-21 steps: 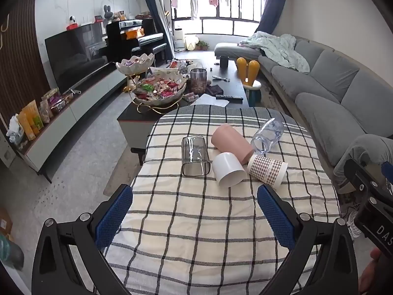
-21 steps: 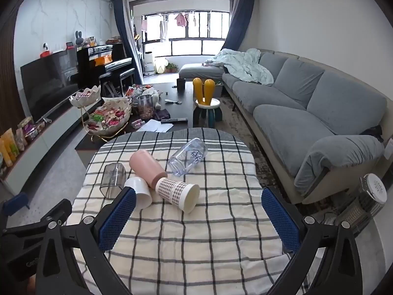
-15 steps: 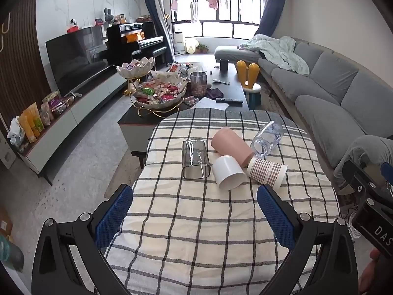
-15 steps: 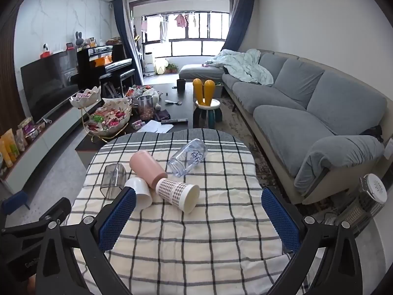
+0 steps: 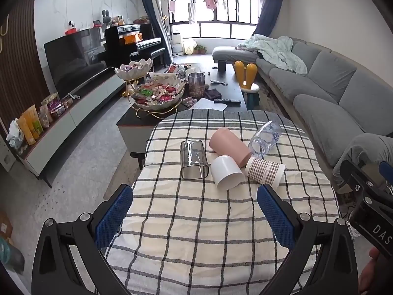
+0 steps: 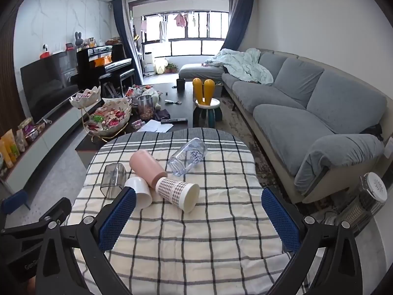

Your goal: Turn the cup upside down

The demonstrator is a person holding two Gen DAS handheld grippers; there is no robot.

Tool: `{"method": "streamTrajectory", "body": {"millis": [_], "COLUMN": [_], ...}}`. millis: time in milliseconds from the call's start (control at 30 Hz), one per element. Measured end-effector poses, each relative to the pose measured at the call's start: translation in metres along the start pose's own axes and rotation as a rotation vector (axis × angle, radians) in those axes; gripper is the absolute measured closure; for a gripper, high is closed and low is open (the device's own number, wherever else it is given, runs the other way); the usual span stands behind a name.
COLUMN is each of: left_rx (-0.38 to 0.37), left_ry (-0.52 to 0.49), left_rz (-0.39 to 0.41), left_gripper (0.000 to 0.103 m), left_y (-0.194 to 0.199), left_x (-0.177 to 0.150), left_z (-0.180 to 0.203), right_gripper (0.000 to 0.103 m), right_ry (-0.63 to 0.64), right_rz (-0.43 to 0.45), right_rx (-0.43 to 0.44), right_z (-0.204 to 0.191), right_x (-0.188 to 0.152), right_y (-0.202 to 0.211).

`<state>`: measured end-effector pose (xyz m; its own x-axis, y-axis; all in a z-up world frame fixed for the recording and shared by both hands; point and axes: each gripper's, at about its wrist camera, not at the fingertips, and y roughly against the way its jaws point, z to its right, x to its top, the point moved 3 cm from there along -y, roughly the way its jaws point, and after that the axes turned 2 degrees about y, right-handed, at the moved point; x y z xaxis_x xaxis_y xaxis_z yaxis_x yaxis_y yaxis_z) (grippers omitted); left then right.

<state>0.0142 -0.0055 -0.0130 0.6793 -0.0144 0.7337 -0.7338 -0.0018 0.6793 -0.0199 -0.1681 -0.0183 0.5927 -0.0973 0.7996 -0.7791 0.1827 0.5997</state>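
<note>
While both jaws stay spread, cups [image 5: 227, 175] look nearer.

Grey sofa [image 6: 307, 113] along the wall, rumpled blanket [image 6: 242, 65] on it. Snack bowls [image 5: 157, 93] on coffee table [image 5: 228, 91].

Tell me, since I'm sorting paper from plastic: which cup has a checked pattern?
The checked cup, lying rightmost of the front cups, beside the plain white cup; the others are pink or clear.
</note>
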Motion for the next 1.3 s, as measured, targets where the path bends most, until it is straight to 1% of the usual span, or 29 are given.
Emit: {"method": "streamTrajectory", "body": {"millis": [1300], "left_rx": [0.0], "left_ry": [0.001], "left_rz": [-0.006], "left_gripper": [0.0], "left_y": [-0.0024], "left_x": [0.0014], "left_z": [-0.0011], "right_gripper": [0.001], "right_ry": [-0.004], "right_rz": [-0.005], "right_rx": [0.004], "right_z": [0.0019], "right_x": [-0.0003], "right_y": [-0.0003]}}
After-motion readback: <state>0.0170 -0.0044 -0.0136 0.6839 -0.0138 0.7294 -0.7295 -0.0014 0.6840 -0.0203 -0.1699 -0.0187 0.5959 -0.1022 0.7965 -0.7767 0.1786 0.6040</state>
